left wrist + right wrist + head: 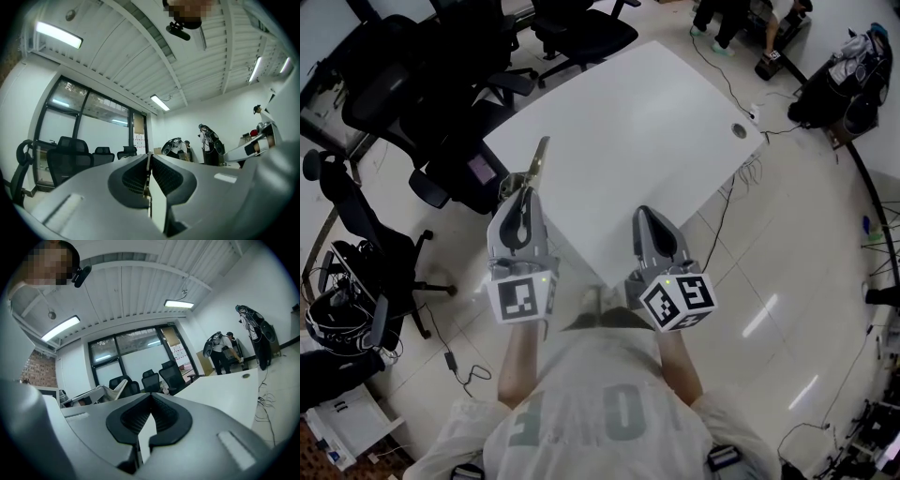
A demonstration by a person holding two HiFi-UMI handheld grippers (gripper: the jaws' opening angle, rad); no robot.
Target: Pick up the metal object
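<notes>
My left tool (526, 186) is pinching the thin metal object (540, 157). The strip sticks out past the jaw tips and, in the head view, sits over the left edge of the white desk (628, 122). My right tool (644, 217) is pressed together and empty, near the desk's front corner.

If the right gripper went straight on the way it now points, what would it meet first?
The right gripper, shut, points roughly level across the white table toward the black office chairs beyond it. The chairs look first in line, though it may graze the tabletop; depth is unclear.
</notes>
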